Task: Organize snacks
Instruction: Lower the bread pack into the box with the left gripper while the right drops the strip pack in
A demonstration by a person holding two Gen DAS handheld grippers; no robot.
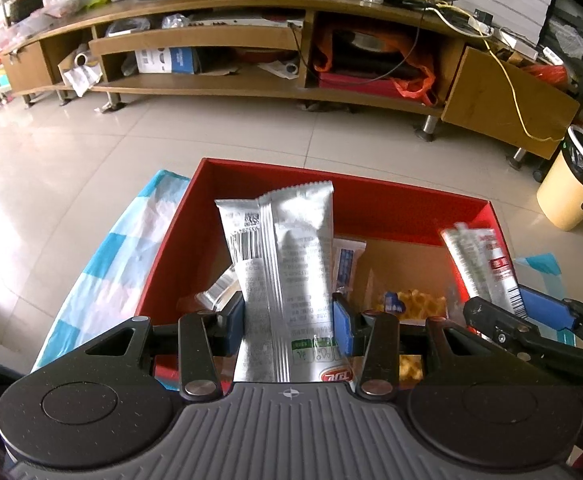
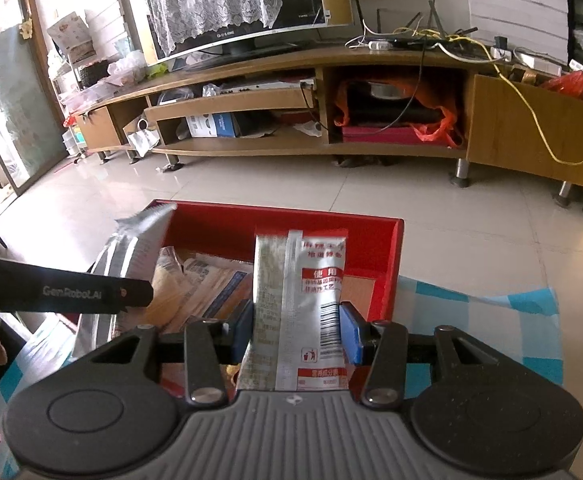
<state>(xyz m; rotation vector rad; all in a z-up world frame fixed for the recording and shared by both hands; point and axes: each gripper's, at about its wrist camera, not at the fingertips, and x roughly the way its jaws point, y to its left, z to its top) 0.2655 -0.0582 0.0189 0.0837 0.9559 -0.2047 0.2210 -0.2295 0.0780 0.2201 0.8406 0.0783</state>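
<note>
In the left wrist view, the left gripper (image 1: 289, 322) sits low in the centre of the frame, its blue pads clamped on a tall silver pack (image 1: 281, 280) that stands upright between them. The pack rises over the red box (image 1: 363, 204), which fills the middle of the frame. Inside the box, right of the pack, lie a small blue-printed sachet (image 1: 347, 264) and a clear bag of yellow crisps (image 1: 415, 304); what lies lower left of the pack looks like another clear wrapper, though it is mostly hidden.

At the right edge of that view the right gripper (image 1: 519, 312) holds a silver-and-red sachet (image 1: 481, 264) leaning against the box's right wall. In the right wrist view the same gripper (image 2: 297, 330) is closed on that sachet (image 2: 303, 304), barcode facing the camera, over the right part of the box (image 2: 291, 224). More packets (image 2: 207, 280) lie flat in the box at centre left.

The box stands on a blue-and-white checked cloth (image 2: 479, 312). Across the upper frame runs a wooden TV stand (image 1: 211, 36), with a bin (image 1: 571, 184) at the far right of the left view.
</note>
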